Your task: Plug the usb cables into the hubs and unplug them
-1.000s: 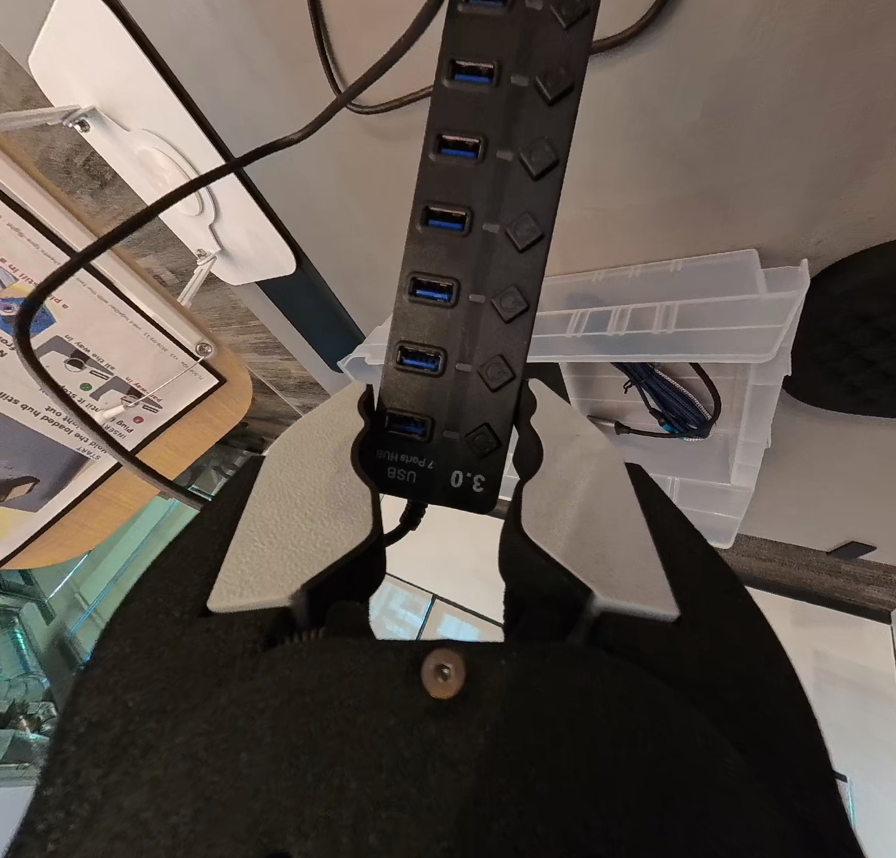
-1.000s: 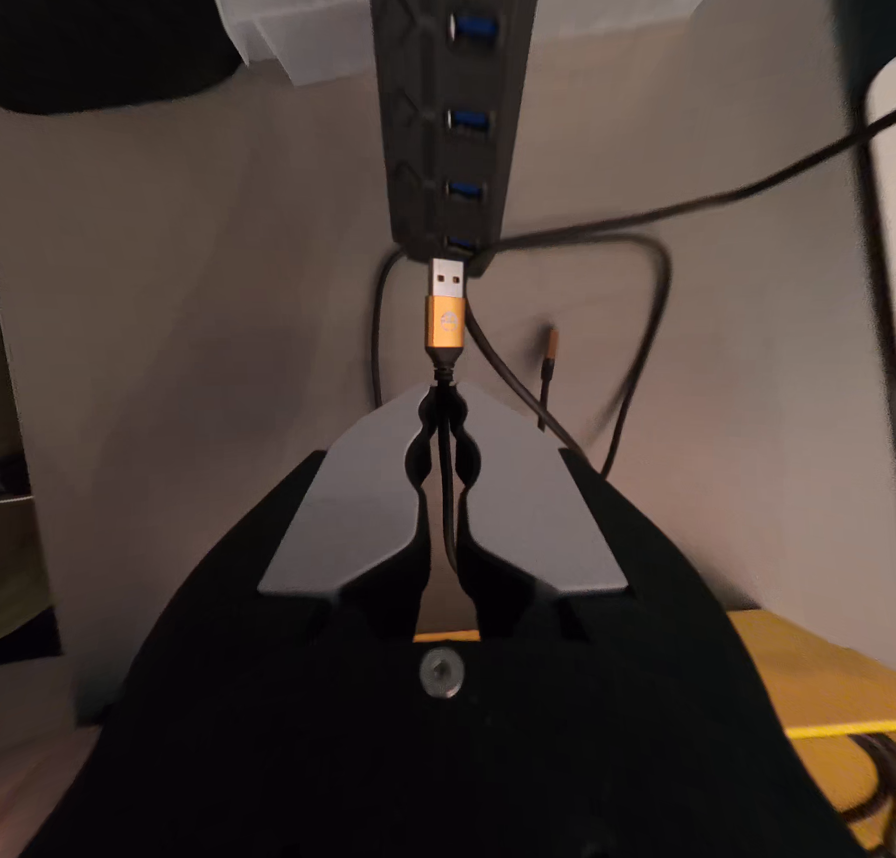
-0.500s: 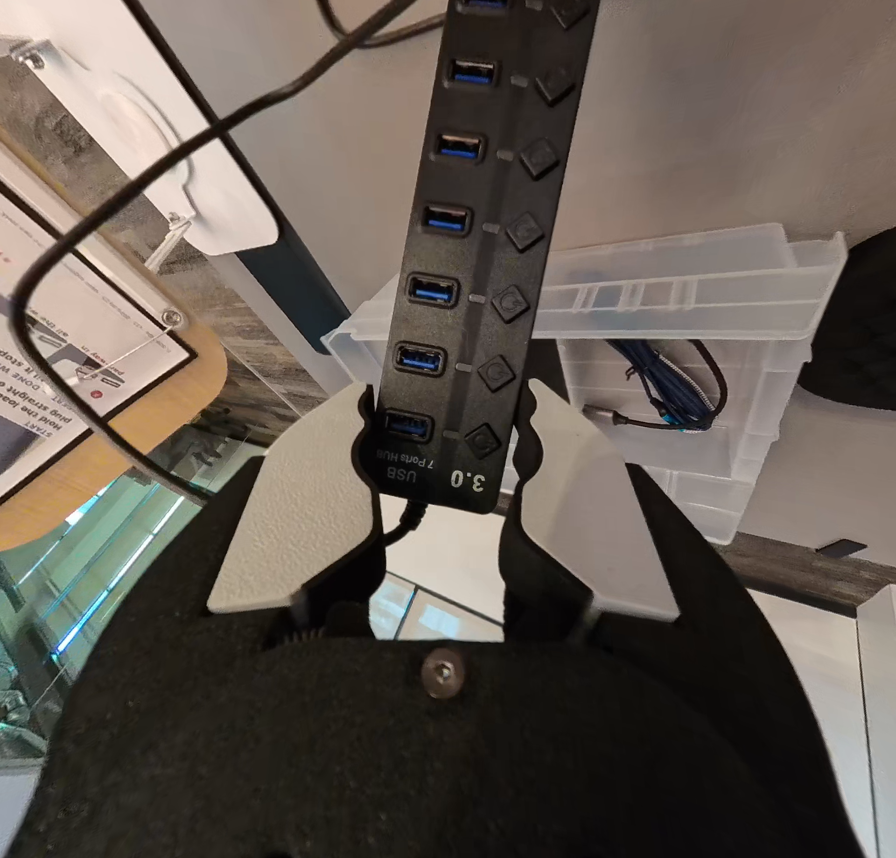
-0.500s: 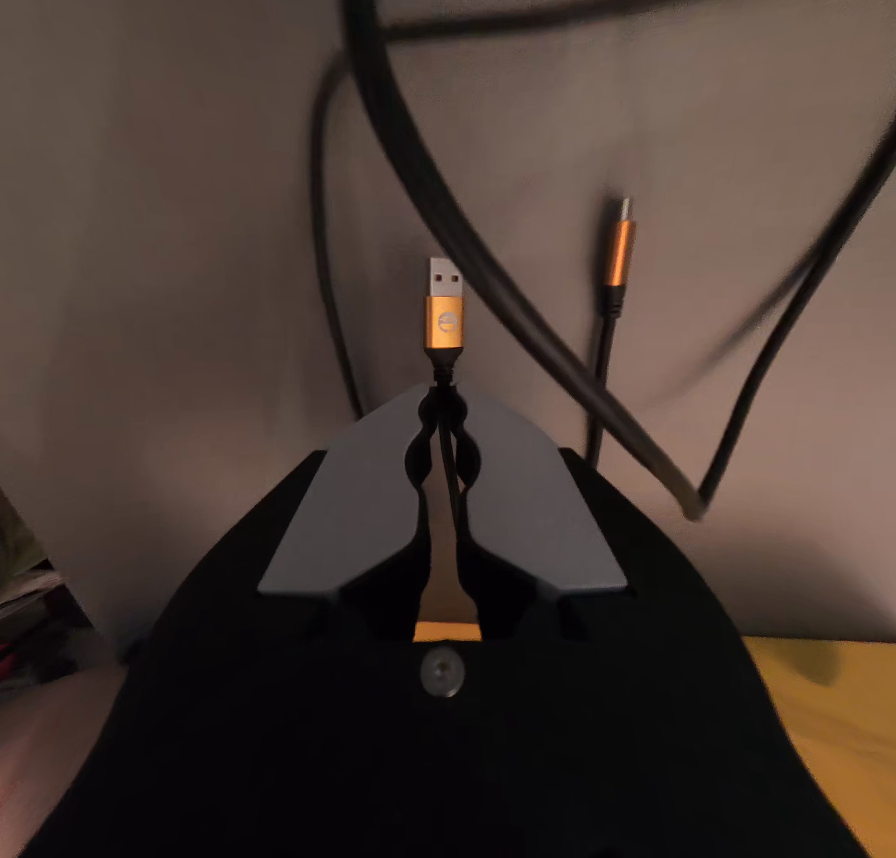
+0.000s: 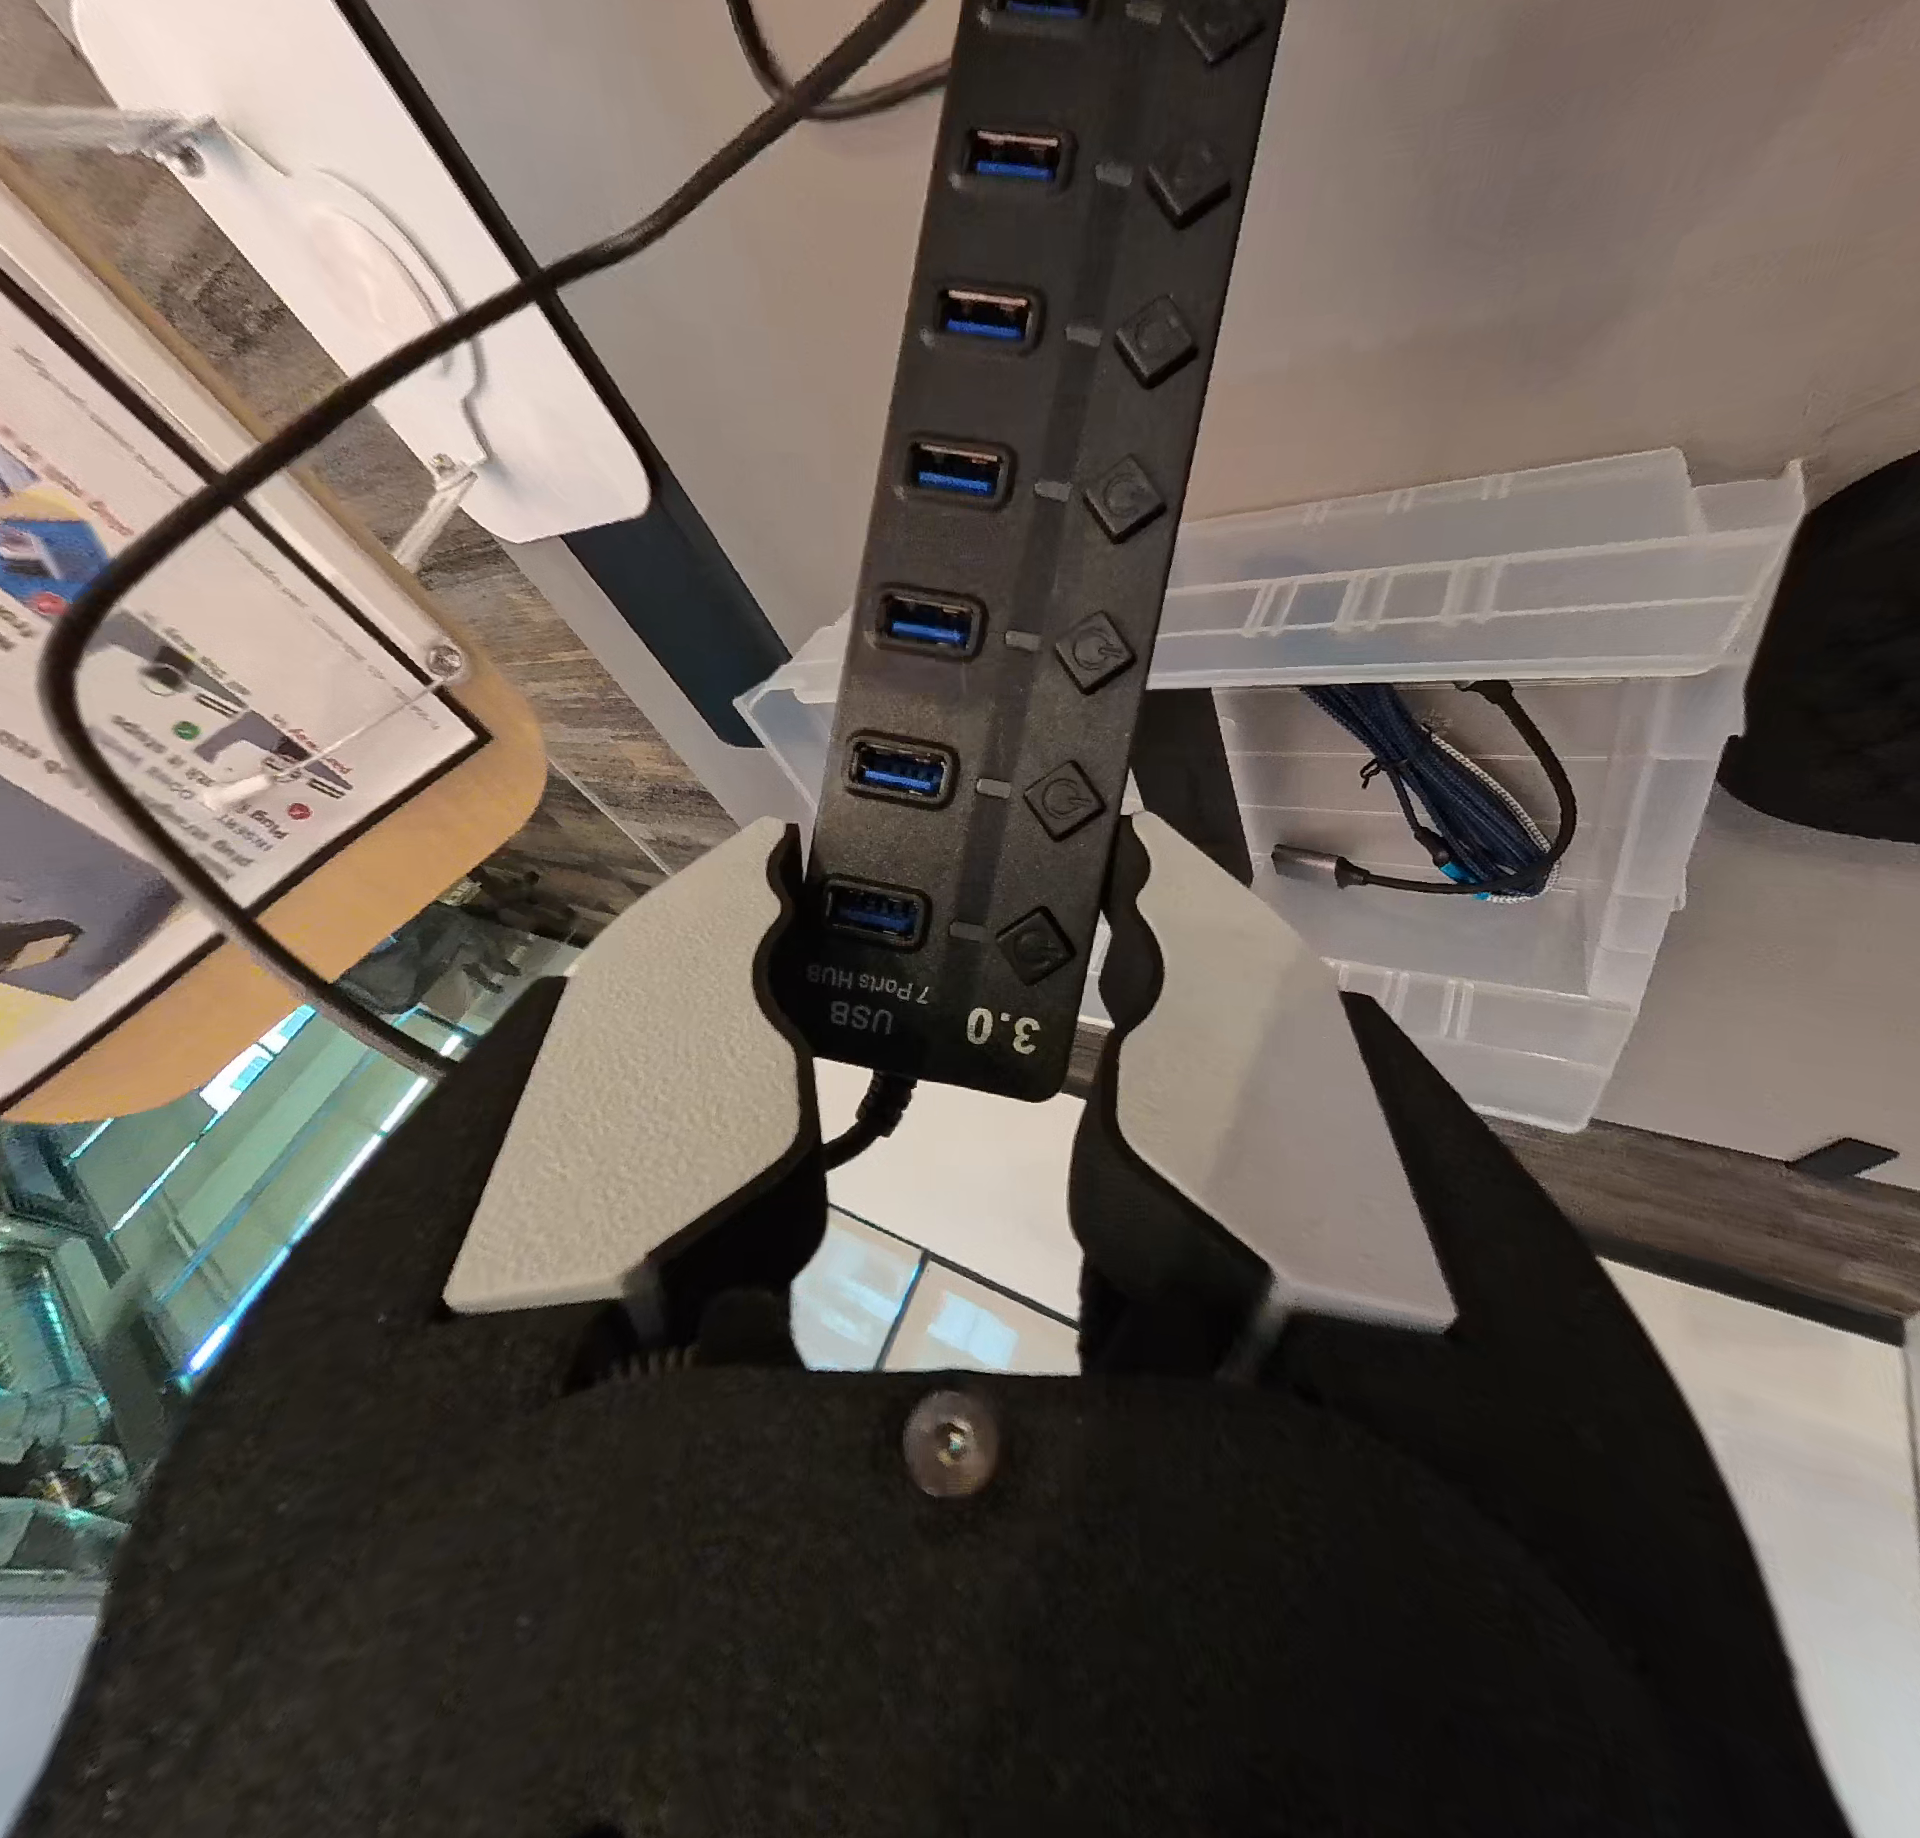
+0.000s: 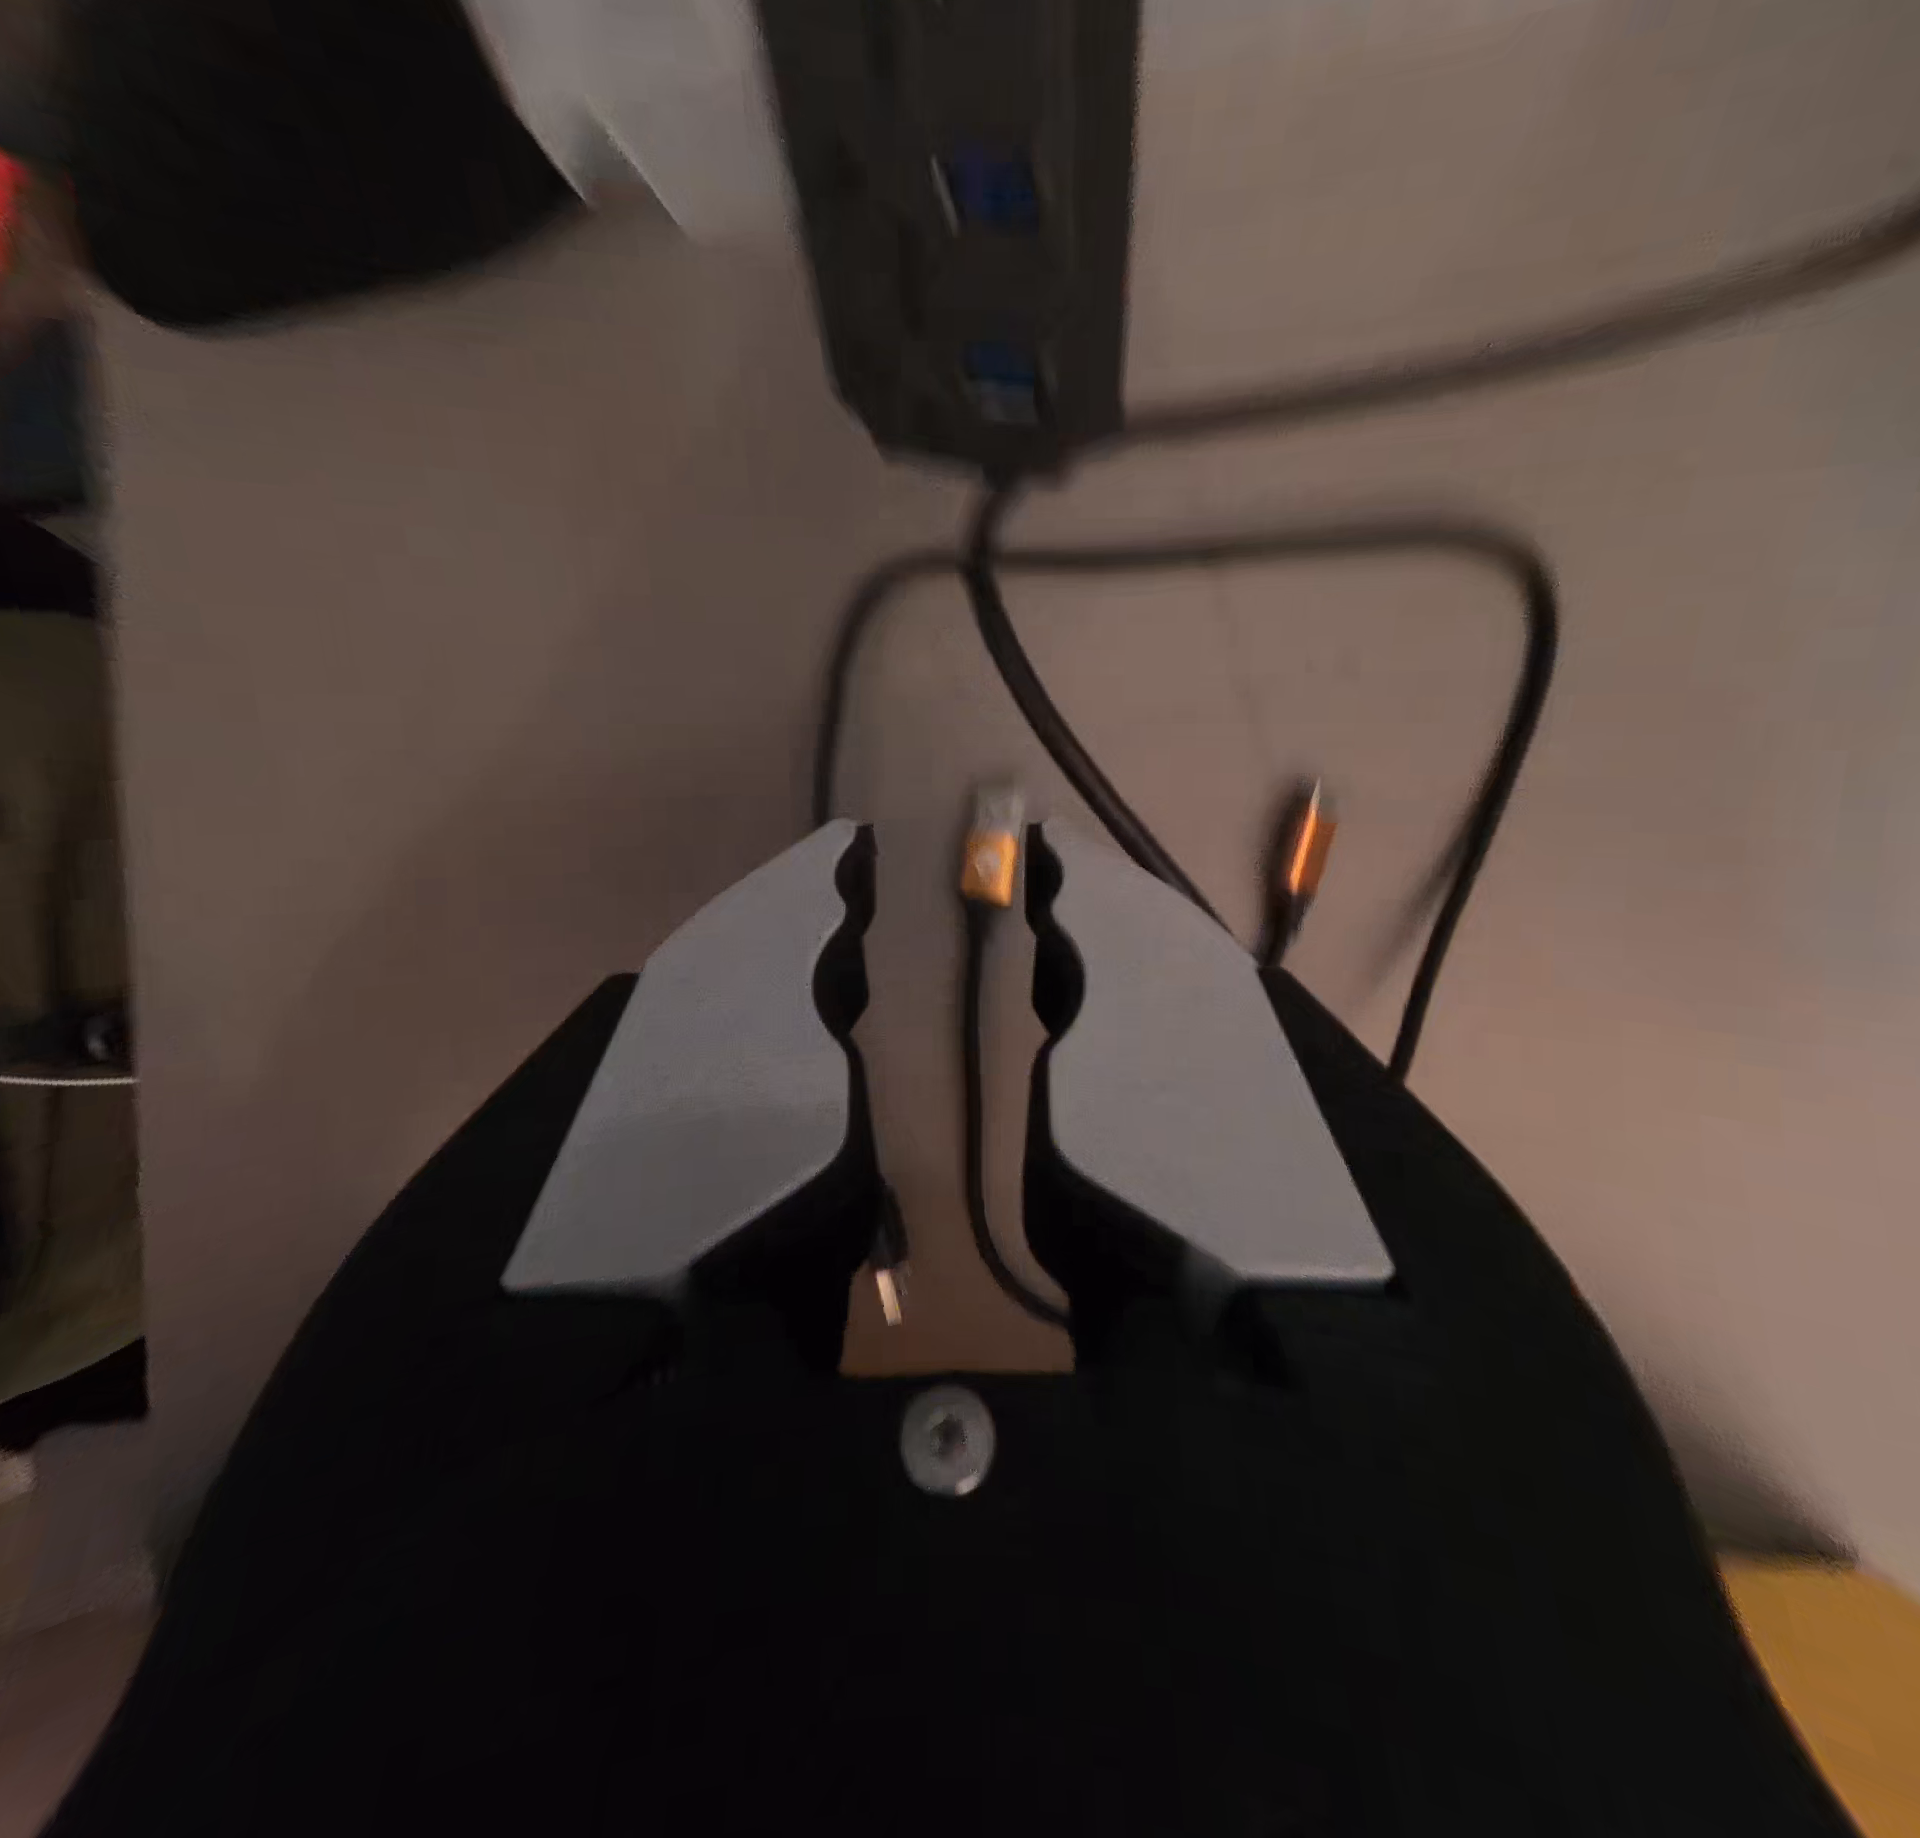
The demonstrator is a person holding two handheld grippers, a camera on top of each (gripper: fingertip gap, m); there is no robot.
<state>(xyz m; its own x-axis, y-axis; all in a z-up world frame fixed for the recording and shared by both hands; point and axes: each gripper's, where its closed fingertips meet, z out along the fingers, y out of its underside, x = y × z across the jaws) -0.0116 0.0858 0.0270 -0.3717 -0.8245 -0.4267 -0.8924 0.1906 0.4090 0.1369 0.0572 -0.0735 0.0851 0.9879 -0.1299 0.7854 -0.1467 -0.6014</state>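
Ahead of my left hand-held gripper (image 5: pixel 951 941) the hub (image 5: pixel 1049 500) fills the middle, all seven ports empty and open to approach. Its black lead (image 5: pixel 436 334) loops across the left side, blocking passage there. To the right, the clear bin (image 5: pixel 1507 801) stands in the way; pale tabletop (image 5: pixel 1507 230) beyond it is bare. At my right hand-held gripper (image 6: pixel 948 832), fingers parted, the orange plug (image 6: pixel 992 858) lies in the gap near the right finger. Black cables (image 6: pixel 1496 749) ring the spot, and a second orange plug (image 6: pixel 1309 843) sits just right.
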